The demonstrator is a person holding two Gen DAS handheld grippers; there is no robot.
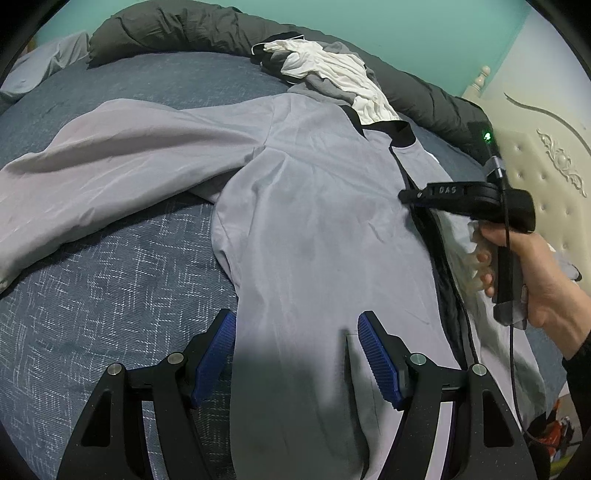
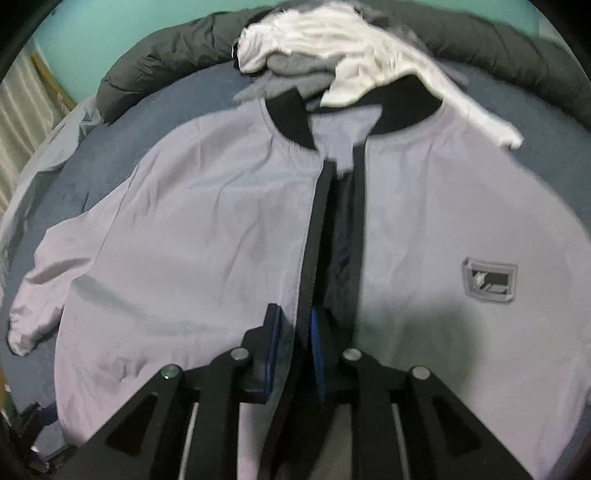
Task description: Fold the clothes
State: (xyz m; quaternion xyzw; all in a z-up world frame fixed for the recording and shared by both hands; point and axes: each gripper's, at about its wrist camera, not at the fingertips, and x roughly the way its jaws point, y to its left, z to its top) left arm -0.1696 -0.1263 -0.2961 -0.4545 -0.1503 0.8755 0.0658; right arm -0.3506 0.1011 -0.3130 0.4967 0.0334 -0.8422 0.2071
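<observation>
A pale grey jacket [image 1: 314, 221] lies front up and unzipped on the bed, its black collar [image 2: 291, 122] at the far end. One sleeve [image 1: 110, 155] stretches out to the left. My left gripper [image 1: 297, 317] hangs open over the jacket's lower left panel, with nothing between its blue pads [image 1: 218, 347]. My right gripper [image 2: 295, 332] is shut on the black zipper edge [image 2: 317, 221] of the left front panel. In the left wrist view a hand holds the right gripper [image 1: 404, 195] at the opening. A logo patch [image 2: 489, 280] sits on the right panel.
A heap of white and grey clothes [image 1: 332, 70] lies just beyond the collar. A dark rolled duvet [image 1: 166, 26] runs along the far side of the bed. The blue patterned sheet [image 1: 110, 277] shows on the left. A cream padded headboard [image 1: 546, 147] stands at the right.
</observation>
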